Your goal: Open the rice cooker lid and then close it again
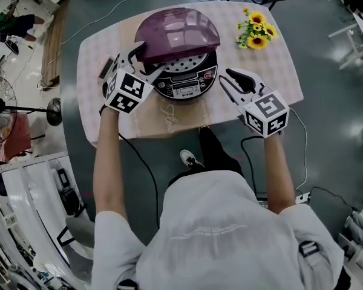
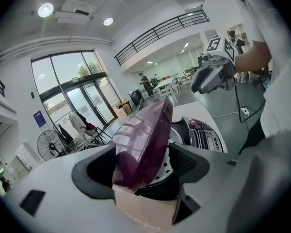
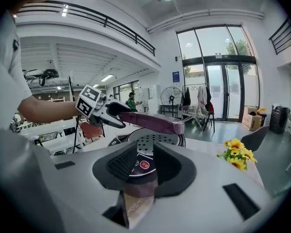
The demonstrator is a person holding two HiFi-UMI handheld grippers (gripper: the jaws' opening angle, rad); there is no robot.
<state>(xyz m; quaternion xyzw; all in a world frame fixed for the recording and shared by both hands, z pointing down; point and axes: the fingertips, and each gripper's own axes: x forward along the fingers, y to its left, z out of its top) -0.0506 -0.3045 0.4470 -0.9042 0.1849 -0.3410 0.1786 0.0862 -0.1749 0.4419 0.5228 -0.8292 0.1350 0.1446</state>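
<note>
- Bright open hall with glass doors and a railed gallery behind. A table (image 1: 278, 71) under a pale checked cloth carries everything.
- Rice cooker (image 1: 184, 84) sits mid-table toward the far edge, with its control panel facing the person at the near edge.
- Sunflowers (image 1: 256, 30) lie by the far right corner, well apart from the work.
- Lid (image 1: 178, 32), purple, is raised part-way. The front is lifted and the perforated inner plate shows beneath, so the hinge is likely at the far side.
- Left gripper (image 1: 146, 60) is at the lid's left front edge, jaws spread wide, with the rim passing between them.
- The pads do not look clamped on the rim, which leans toward one jaw. Likely reason: straddling lets the lid swing on its hinge without being twisted.
- Right gripper (image 1: 227, 77) hangs off the cooker's right front, aimed at the panel. Its jaws are slightly apart with nothing between them. It is probably standing by to steady the body or press the lid home.
- Lid is neither fully up nor latched; which half of the task this is cannot be told.
</note>
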